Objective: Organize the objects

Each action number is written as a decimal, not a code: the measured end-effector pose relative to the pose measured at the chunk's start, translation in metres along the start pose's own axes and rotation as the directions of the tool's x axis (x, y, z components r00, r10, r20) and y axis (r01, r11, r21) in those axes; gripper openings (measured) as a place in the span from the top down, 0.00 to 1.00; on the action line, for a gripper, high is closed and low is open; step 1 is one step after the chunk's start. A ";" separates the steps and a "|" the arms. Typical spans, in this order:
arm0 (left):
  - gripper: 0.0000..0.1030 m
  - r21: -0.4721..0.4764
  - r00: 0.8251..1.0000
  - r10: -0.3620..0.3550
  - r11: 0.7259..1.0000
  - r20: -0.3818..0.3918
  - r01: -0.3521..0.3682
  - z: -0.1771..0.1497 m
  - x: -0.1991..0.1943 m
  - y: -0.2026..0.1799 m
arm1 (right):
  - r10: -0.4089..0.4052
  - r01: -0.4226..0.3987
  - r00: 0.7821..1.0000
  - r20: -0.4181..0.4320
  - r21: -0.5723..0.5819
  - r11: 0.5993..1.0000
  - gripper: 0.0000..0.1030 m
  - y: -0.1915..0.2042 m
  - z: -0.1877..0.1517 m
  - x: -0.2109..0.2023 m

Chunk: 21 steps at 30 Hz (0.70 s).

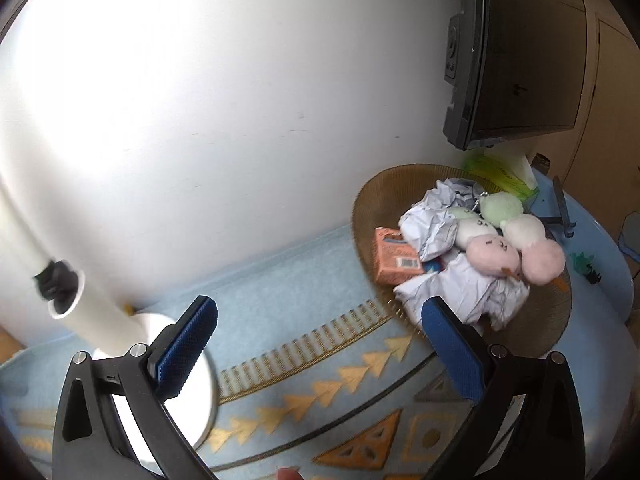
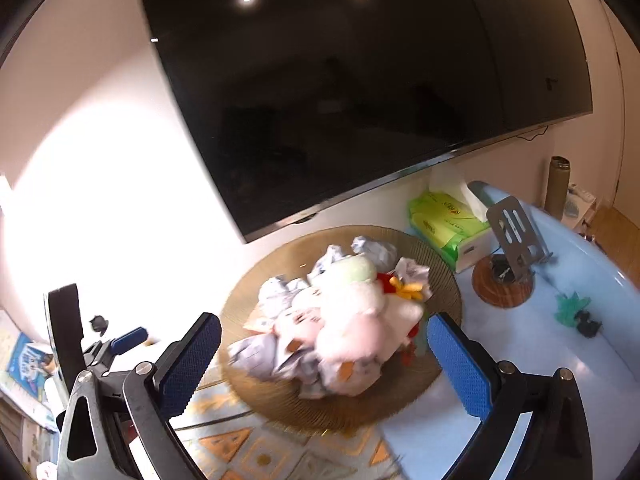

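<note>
Nearest, in the right wrist view: right gripper (image 2: 324, 322), fingers (image 2: 188, 360) spread wide, nothing between them. Hangs above the patterned cloth (image 2: 256, 452) on the worktop, aimed at the round woven tray (image 2: 440, 280).

Directly ahead, framed in the gap between those open fingers: plush toys (image 2: 352, 320) heaped in the tray on crumpled paper (image 2: 372, 250). Blurred, so no telling single toys apart here. Looks to run lengthwise away from the camera, pink ones nearest, a pale green one farthest.

In the left wrist view: left gripper (image 1: 320, 308), likewise wide open and empty, over the same cloth (image 1: 320, 392). Points mostly at bare cloth and wall. Tray (image 1: 380, 192) off to the right, ahead of and beyond the right-side finger (image 1: 452, 352). Same heap there: pink plush (image 1: 494, 254), paper (image 1: 428, 224), an orange box (image 1: 394, 262) at the tray's left edge. Close beside the left-side finger, a white round base (image 1: 192, 380) with a white tube rising from it.

Probably the right hand's job: already lined up with the pile and seemingly nearer. Needs a straight push forward and down; for the left, a swing to the right first.

Beyond the tray: a green tissue pack (image 2: 444, 216), a grey metal stand (image 2: 512, 232) on a wooden disc (image 2: 502, 284). Farthest, a dark television (image 2: 340, 100) on the wall.
</note>
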<state>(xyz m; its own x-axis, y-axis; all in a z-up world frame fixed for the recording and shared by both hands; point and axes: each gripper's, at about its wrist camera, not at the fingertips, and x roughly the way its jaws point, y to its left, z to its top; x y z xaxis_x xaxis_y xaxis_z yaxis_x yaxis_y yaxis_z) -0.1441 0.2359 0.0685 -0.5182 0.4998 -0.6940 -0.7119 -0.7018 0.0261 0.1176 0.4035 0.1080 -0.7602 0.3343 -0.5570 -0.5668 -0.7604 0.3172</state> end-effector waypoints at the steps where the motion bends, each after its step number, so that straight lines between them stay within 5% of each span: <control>1: 0.01 -0.007 1.000 0.025 1.000 0.000 -0.025 -0.007 -0.015 0.009 | 0.018 -0.018 1.000 -0.005 0.003 1.000 0.00 0.005 -0.005 -0.008; 12: 0.01 -0.192 0.968 0.242 0.949 -0.067 -0.250 -0.120 -0.145 0.110 | 0.135 -0.154 0.981 -0.141 -0.136 0.979 0.00 0.089 -0.097 -0.042; 18: 0.01 -0.288 0.949 0.284 0.905 -0.139 -0.314 -0.196 -0.143 0.127 | 0.097 -0.157 0.967 -0.236 -0.250 0.956 0.00 0.119 -0.155 -0.024; 21: 0.01 -0.319 0.952 0.260 0.899 -0.161 -0.300 -0.221 -0.135 0.131 | 0.055 -0.137 0.964 -0.260 -0.311 0.940 0.00 0.123 -0.180 -0.011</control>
<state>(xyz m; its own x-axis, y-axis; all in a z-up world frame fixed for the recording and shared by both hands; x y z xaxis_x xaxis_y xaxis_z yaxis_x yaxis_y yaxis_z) -0.0624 -0.0357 0.0065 -0.6024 0.2112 -0.7698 -0.3330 -0.9429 0.0018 0.1131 0.2060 0.0150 -0.6815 0.1363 -0.7191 -0.3301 -0.9341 0.1358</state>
